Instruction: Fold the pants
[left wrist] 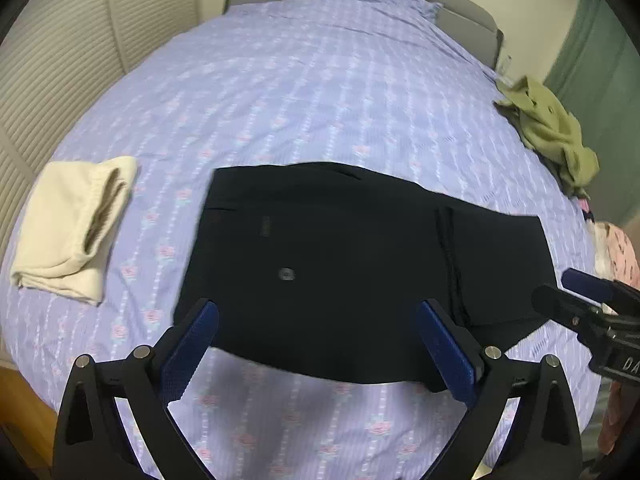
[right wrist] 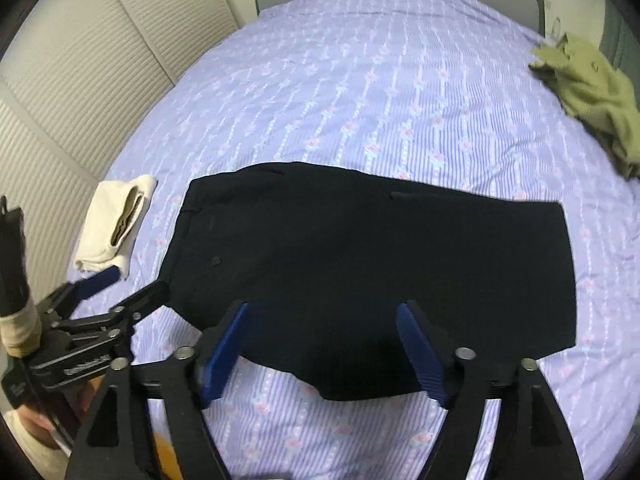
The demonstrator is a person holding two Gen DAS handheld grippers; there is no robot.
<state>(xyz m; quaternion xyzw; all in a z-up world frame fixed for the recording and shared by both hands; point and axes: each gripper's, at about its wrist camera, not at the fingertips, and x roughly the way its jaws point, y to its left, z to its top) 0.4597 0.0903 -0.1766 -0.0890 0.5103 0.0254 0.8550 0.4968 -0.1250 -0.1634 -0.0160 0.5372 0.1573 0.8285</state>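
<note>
Left gripper: blue pads spread wide, nothing between them, poised above the near edge of the pants; right gripper: jaws likewise apart and empty, hanging over the same near hem — neither touches cloth. The pants lie flat on the bed, dark, already doubled into a broad rectangle, waistband and button toward the left side, a layered fold edge visible toward the right; the near edge sags in a shallow curve onto the lilac floral sheet. Judging by the drape: light, limp woven cloth, no stiffness except at the waistband; likely to slide a little on the sheet and to shed layers if pinched thinly. Best hold, as it seems — the two near corners, or waistband end and opposite fold edge, pads biting through all layers at once; a lift from the middle would let the ends droop and undo the stack. A further fold across looks to be what remains. Outward: a folded cream garment just beside the pants on the left; a crumpled olive garment well apart at the right edge; grey headboard far back.
</note>
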